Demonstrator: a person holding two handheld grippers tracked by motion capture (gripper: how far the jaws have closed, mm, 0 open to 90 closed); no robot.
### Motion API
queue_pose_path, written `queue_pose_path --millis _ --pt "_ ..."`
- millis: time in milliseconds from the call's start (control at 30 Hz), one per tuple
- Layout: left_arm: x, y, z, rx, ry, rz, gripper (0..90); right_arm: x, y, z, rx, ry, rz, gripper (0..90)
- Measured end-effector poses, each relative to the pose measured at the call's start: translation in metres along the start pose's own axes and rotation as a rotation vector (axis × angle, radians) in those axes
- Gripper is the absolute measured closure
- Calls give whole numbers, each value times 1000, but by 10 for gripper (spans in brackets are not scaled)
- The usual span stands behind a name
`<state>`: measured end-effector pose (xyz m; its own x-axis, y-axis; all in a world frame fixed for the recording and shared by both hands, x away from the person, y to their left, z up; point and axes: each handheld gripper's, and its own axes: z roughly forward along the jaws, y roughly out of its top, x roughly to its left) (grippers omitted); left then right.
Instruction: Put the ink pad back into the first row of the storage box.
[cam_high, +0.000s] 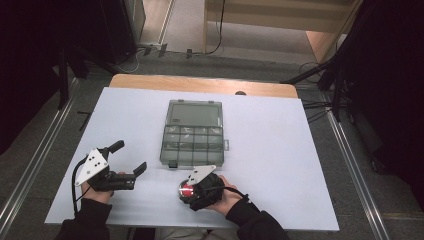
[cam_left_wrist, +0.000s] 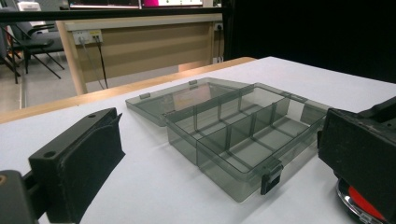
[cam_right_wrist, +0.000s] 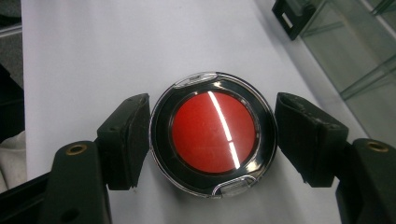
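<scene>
Organizer box (cam_high: 193, 145) sits mid-tabletop (cam_high: 280, 150), its lid (cam_high: 195, 114) laid flat behind the compartments, toward the far edge. Just in front of the box's near edge, the round compact (cam_high: 186, 190) lies on the tabletop between the right gripper's (cam_high: 192, 192) jaws. The left gripper (cam_high: 131, 159) sits to the left of both, well apart from the box.

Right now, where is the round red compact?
In the high view the round red compact lies on the white table near the front edge, clamped in the right gripper, just in front of the open compartment box.
</scene>
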<state>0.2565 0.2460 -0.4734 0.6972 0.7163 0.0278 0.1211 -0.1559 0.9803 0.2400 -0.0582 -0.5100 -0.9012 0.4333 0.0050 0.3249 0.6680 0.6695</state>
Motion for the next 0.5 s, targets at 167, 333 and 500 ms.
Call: queue_pose_path --millis 167,333,500 --pt "0 0 0 0 -1 -1 0 -4 3 -6 -25 1 18 308" --pt "0 0 0 -1 0 -2 0 -8 8 -12 -49 7 33 308" --pt "0 0 0 1 0 -1 0 -12 12 -16 -68 -2 38 308"
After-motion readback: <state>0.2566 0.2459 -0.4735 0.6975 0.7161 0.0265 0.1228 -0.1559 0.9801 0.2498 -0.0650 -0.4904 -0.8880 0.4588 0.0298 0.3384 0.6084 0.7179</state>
